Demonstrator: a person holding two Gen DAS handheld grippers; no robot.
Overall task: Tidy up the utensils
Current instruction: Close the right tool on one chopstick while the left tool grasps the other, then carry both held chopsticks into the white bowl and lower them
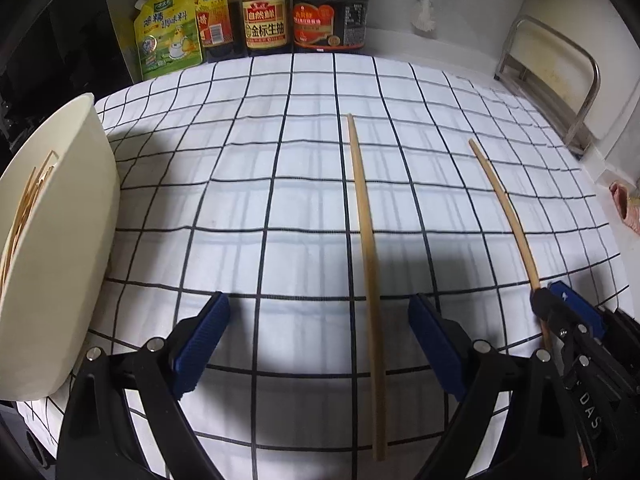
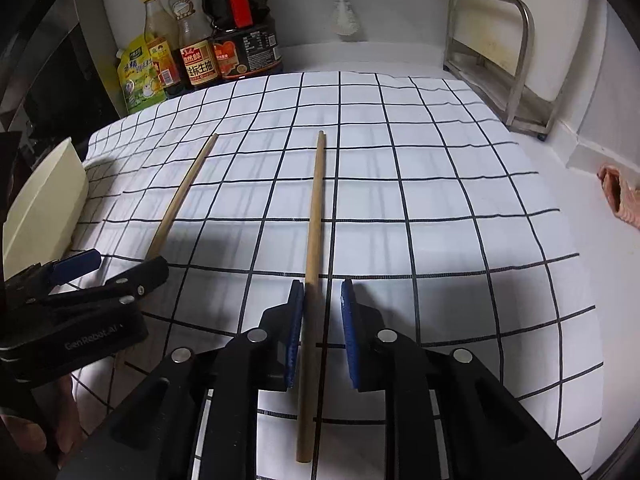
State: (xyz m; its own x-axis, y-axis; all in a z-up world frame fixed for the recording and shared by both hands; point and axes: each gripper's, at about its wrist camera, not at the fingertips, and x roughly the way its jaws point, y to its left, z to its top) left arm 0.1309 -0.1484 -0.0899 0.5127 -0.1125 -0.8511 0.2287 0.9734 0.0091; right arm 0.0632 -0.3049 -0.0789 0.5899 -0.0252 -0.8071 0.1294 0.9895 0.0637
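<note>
Two chopsticks lay on the checked cloth, roughly parallel and pointing from near to far. The left gripper stood with its jaws wide apart over the left chopstick, which passed between the pads nearer the right one without touching either; this stance appeared to be a straddle ahead of a grasp. The right gripper had its jaws only narrowly parted around the right chopstick. The left pad lay against the stick and the right pad stood clear of it, so the stick rested on the cloth and was not clamped. The holder, a cream tub with several chopsticks already inside, stood at the left edge of the cloth, just beside the left gripper, and was the likely destination. Bottles and a yellow pouch lined the far wall, a metal rack stood at the far right, and a pink rag lay off the cloth to the right. All were well apart from both sticks. The two grippers sat close together, so the right one could foul the left one's path.
</note>
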